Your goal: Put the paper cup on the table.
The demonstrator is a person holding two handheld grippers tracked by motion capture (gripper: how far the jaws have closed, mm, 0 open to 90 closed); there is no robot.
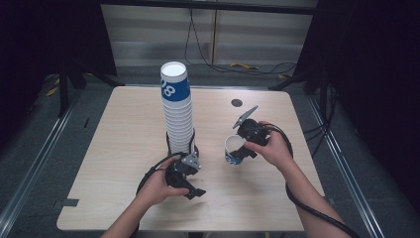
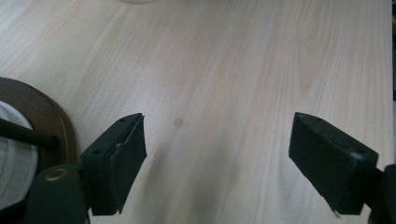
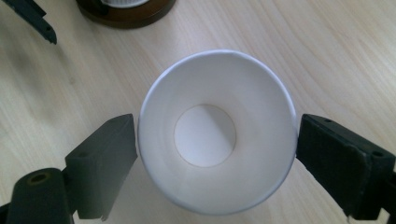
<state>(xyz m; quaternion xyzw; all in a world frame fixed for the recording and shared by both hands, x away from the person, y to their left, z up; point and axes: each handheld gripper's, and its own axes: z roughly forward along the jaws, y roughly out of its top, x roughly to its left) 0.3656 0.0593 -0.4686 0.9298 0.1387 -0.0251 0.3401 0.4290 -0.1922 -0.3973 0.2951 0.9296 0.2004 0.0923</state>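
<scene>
Both forearms enter bottom centre of the high view. Right gripper (image 3: 217, 140) clamps the paper cup (image 3: 217, 133) by its rim; left gripper (image 2: 217, 163) gapes empty over bare table (image 2: 233, 70) beside the cup stack (image 1: 177, 106).

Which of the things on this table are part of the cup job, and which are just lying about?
In the job:
- single paper cup, clamped in the right gripper
- stack of cups on its dark base
- left gripper, open

Lying about:
- dark round spot on the table
- cables on the floor

A pale wood-grain desk (image 1: 124, 148) fills the middle of the high view. A tall stack of paper cups (image 1: 177, 106) on a dark round base (image 3: 126, 14) stands at its centre. A single paper cup (image 1: 234, 150) is right of centre, and a small dark disc (image 1: 236, 102) lies toward the upper right.
</scene>
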